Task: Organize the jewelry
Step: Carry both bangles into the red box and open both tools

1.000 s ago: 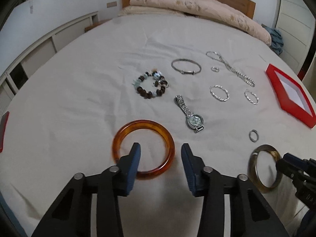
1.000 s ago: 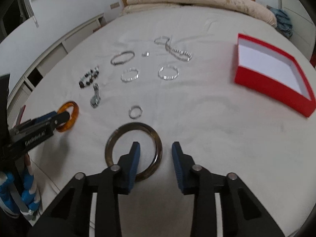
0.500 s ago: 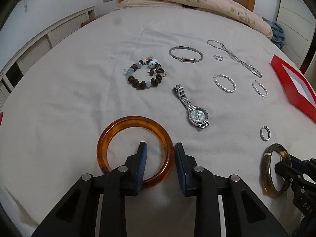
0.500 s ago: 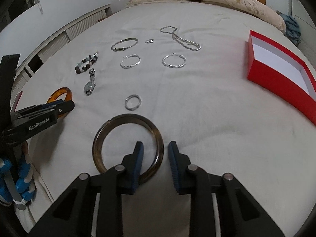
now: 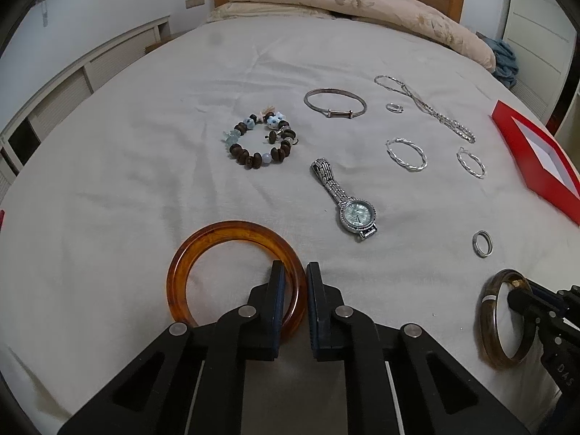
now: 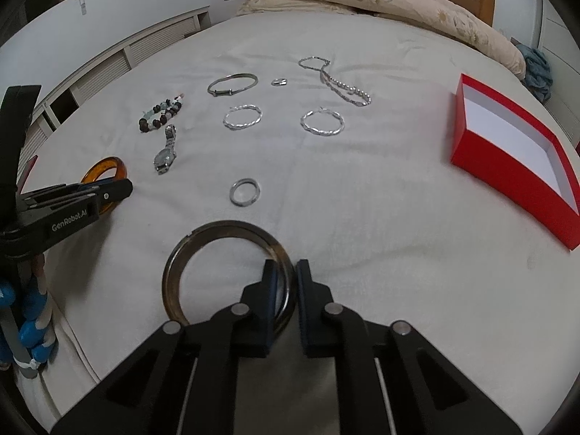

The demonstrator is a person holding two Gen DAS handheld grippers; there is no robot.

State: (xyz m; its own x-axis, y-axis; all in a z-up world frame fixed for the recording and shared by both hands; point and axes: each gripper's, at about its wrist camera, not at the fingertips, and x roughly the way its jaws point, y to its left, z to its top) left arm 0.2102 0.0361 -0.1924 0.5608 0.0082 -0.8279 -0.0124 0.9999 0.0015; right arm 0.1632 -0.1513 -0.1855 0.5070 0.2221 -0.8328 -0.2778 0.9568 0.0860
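My left gripper (image 5: 293, 290) is shut on the right rim of an amber bangle (image 5: 217, 235) lying on the white bed sheet. My right gripper (image 6: 287, 282) is shut on the right rim of a dark brown bangle (image 6: 203, 239). That brown bangle also shows in the left wrist view (image 5: 489, 311), and the amber bangle shows in the right wrist view (image 6: 108, 167). A red open box (image 6: 507, 159) with a white inside sits at the right. A small silver ring (image 6: 244, 191) lies just beyond the brown bangle.
On the sheet lie a silver watch (image 5: 348, 203), a beaded bracelet (image 5: 259, 145), a thin silver bangle (image 5: 333, 103), two twisted silver hoops (image 5: 406, 154), a chain necklace (image 5: 424, 105) and a tiny ring (image 5: 394, 107). A folded quilt (image 5: 344, 0) lies at the headboard.
Both grippers have closed, each onto the right rim of its bangle: the left on the amber one, the right on the dark brown one. Both moved slightly forward.
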